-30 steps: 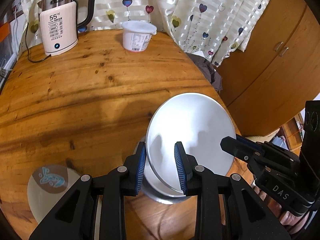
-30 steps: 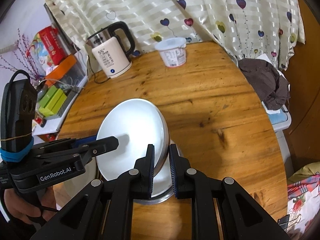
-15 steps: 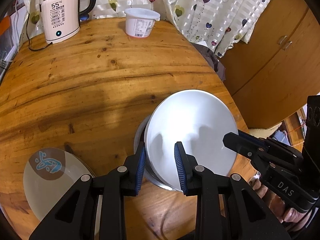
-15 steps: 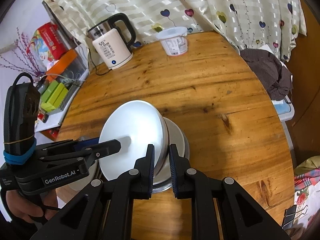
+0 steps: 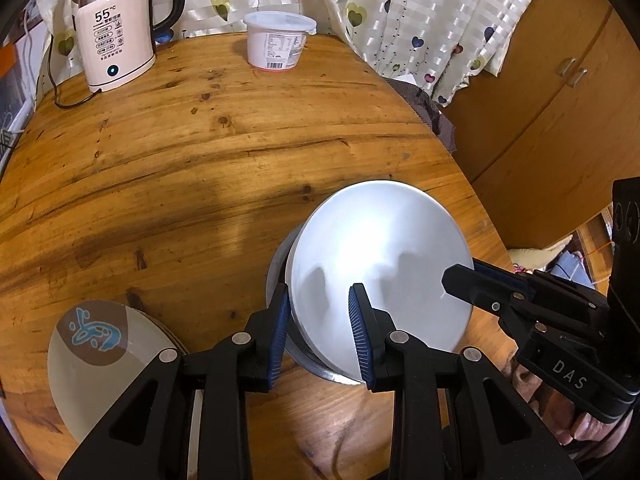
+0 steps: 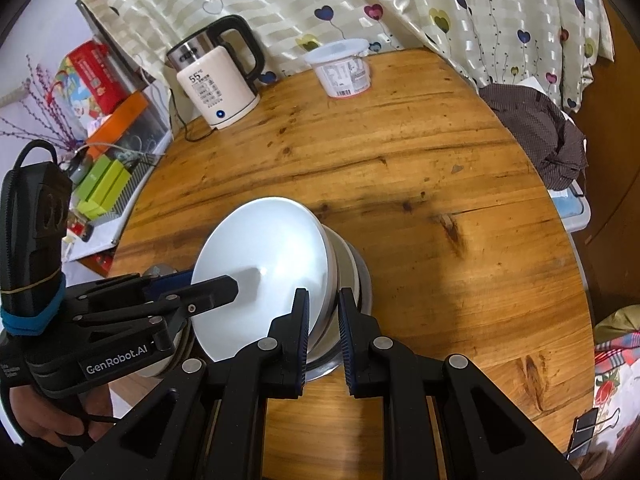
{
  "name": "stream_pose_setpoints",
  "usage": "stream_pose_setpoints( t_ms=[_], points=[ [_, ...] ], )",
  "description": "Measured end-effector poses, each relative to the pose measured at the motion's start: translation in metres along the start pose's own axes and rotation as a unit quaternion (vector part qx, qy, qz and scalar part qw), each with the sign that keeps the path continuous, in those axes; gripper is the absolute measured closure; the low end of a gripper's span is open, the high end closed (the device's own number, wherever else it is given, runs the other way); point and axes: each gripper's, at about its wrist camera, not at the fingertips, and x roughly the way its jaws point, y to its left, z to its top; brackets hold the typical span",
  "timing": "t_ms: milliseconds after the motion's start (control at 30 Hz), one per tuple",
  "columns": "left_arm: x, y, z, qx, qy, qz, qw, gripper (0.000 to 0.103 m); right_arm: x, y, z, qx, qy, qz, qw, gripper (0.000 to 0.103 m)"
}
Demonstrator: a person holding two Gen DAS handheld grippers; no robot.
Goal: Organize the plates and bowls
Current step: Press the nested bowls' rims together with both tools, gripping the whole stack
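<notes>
Both grippers hold a white bowl, tilted, its lower part inside a metal bowl that stands on the round wooden table. My left gripper is shut on the white bowl's near left rim, one finger inside and one outside. My right gripper is shut on the opposite rim of the white bowl, next to the metal bowl. Each gripper shows in the other's view: the right gripper and the left gripper.
A plate with a blue fish motif lies at the table's near left. A kettle and a lidded white tub stand at the far edge by the curtain. A dark cloth hangs off the right side. A cabinet stands to the right.
Both grips stay on the white bowl. It has shifted slightly, and more of the metal bowl now shows beside it.
</notes>
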Motion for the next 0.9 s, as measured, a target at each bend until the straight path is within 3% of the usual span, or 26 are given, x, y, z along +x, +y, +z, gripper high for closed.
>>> stream_pose_setpoints(
  t_ms=[600, 900],
  points=[
    [0.005, -0.002, 0.003, 0.02, -0.015, 0.008, 0.9996, 0.073, 0.01, -0.005, 0.004, -0.007, 0.007, -0.018, 1.0, 0.087],
    [0.0, 0.003, 0.003, 0.007, -0.032, -0.005, 0.9995, 0.073, 0.018, -0.007, 0.005, -0.012, 0.012, -0.014, 1.0, 0.088]
  ],
)
